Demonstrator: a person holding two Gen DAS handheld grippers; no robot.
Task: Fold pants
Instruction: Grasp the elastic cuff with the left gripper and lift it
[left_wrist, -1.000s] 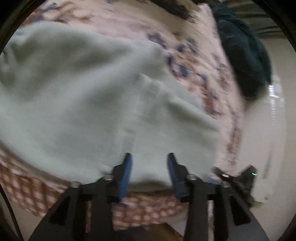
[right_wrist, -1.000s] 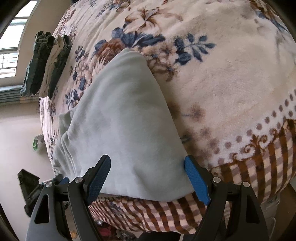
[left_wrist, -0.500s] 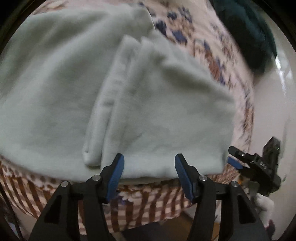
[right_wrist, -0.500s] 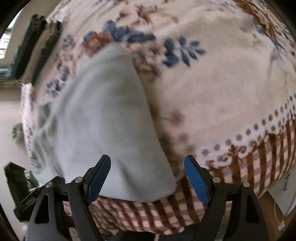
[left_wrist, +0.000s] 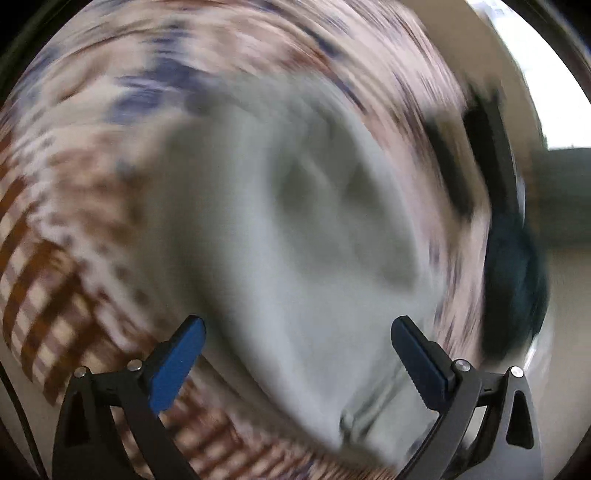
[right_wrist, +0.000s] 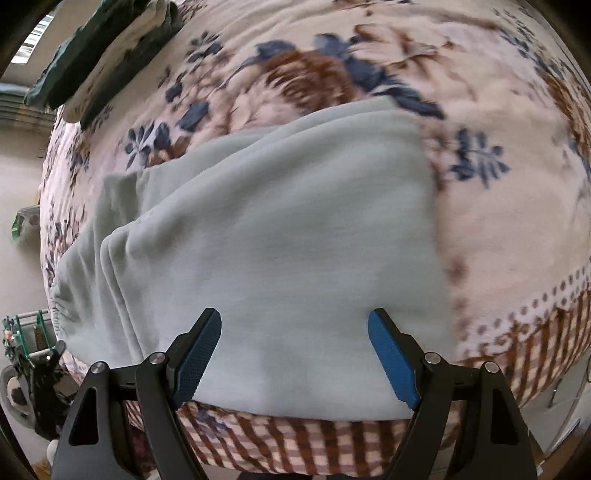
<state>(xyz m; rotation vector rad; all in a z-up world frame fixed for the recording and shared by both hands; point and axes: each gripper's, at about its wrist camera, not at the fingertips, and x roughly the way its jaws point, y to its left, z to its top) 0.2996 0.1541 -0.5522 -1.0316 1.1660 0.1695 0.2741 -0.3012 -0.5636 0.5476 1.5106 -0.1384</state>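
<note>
Pale grey-green pants (right_wrist: 280, 236) lie folded on the floral blanket (right_wrist: 517, 221) near the bed's front edge. My right gripper (right_wrist: 295, 354) is open and empty, its blue pads just above the fold's near edge. In the left wrist view the picture is heavily blurred; the pants (left_wrist: 295, 258) fill the middle, with a waistband end (left_wrist: 365, 417) low down. My left gripper (left_wrist: 295, 362) is open wide and empty above them.
A stack of folded dark and pale clothes (right_wrist: 99, 62) lies at the blanket's far left; it shows dark and smeared in the left wrist view (left_wrist: 491, 206). A checked blanket border (right_wrist: 258, 435) hangs over the bed edge. Floor clutter (right_wrist: 29, 354) sits at lower left.
My left gripper has opened much wider and swung quickly, blurring its view. My right gripper has shifted so the folded pants now lie centred between its pads.
</note>
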